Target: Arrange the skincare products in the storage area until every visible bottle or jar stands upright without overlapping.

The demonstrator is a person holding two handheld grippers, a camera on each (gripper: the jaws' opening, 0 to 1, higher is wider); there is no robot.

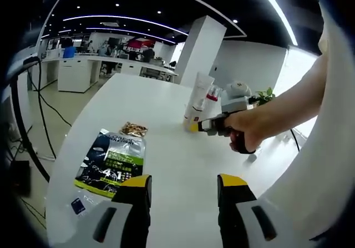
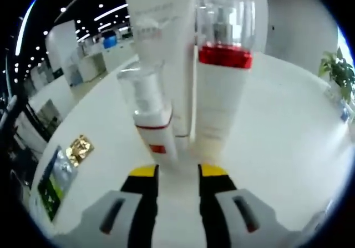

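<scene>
My left claw (image 1: 183, 188) hangs low over the white counter (image 1: 166, 148) with its yellow-tipped jaws set wide and nothing between them. Ahead of it and off to the left lies a flat dark-and-green packet (image 1: 111, 162), with a small gold-wrapped item (image 1: 133, 129) just beyond the packet's far end. Farther ahead, a little to the right, the skincare group stands on the counter: a tall white tube (image 1: 198, 99) and a red-collared bottle (image 1: 212, 95) beside it. My right hand (image 1: 244, 127) reaches in from the right, holding the right claw at the foot of that group.

From my right claw (image 2: 178, 171), the jaws stand narrow, with a slim gap between the yellow tips and nothing gripped. Straight ahead and very near, three products stand upright and crowded together: a small pump bottle (image 2: 151, 117) with a clear cap and red band just ahead of the left jaw, the tall white tube (image 2: 166, 42) behind it, and the bottle with the clear cap and red collar (image 2: 222, 87) ahead of the right jaw. The pump bottle stands in front of the tube; I cannot tell whether they touch. Far to the left of the claw lie the packet (image 2: 54, 186) and the gold item (image 2: 79, 148).
</scene>
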